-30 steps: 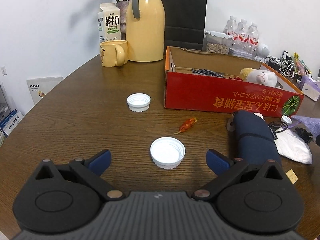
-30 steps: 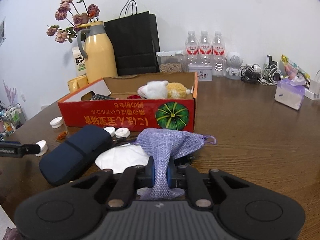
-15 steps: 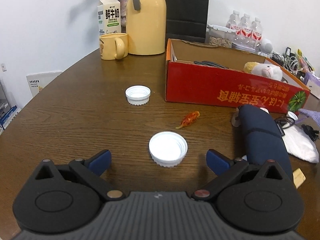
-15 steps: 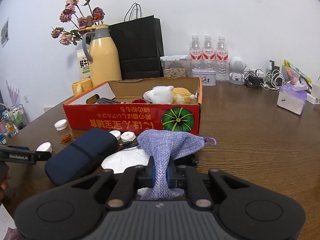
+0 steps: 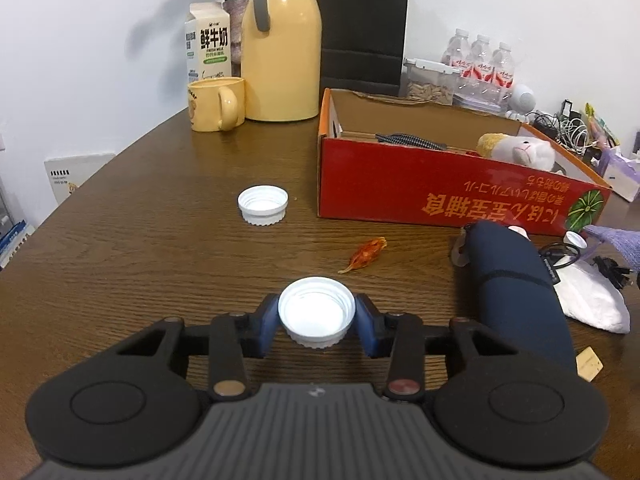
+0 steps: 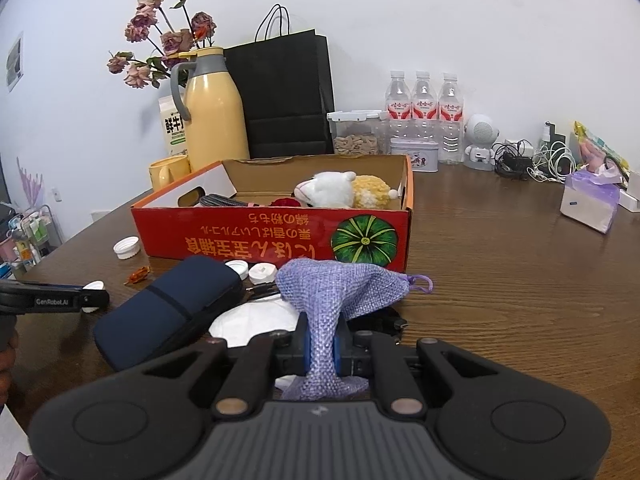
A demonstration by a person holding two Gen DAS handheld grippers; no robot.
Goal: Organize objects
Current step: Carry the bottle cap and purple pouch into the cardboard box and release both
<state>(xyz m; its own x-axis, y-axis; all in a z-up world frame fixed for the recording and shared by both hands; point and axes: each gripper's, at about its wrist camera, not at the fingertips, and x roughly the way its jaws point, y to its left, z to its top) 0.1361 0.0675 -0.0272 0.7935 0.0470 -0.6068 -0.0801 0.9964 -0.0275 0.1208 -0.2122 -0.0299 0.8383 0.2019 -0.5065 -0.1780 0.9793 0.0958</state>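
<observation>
Landmark: yellow thermos jug (image 6: pixel 212 112), upright at back of tabletop (image 6: pixel 500 272). Milk carton (image 5: pixel 209 46) just left of it, w/ dried flowers (image 6: pixel 160 36) behind. Black paper bag (image 6: pixel 288 96) just right of jug, vs. the wall. Further right: clear container of snacks (image 6: pixel 355 133), 3 water bottles (image 6: pixel 425 110), small white robot figure (image 6: pixel 481 138), tangle of cables (image 6: pixel 532 160), tissue pack (image 6: pixel 590 202) at far right.

The left gripper (image 5: pixel 317 326) was wide open a moment ago, with the white cap (image 5: pixel 317 312) lying loose between its blue fingers (image 5: pixel 269 320). Its jaws have just been closing, and now the fingers press on the cap from both sides, gripping it tight in the middle.
</observation>
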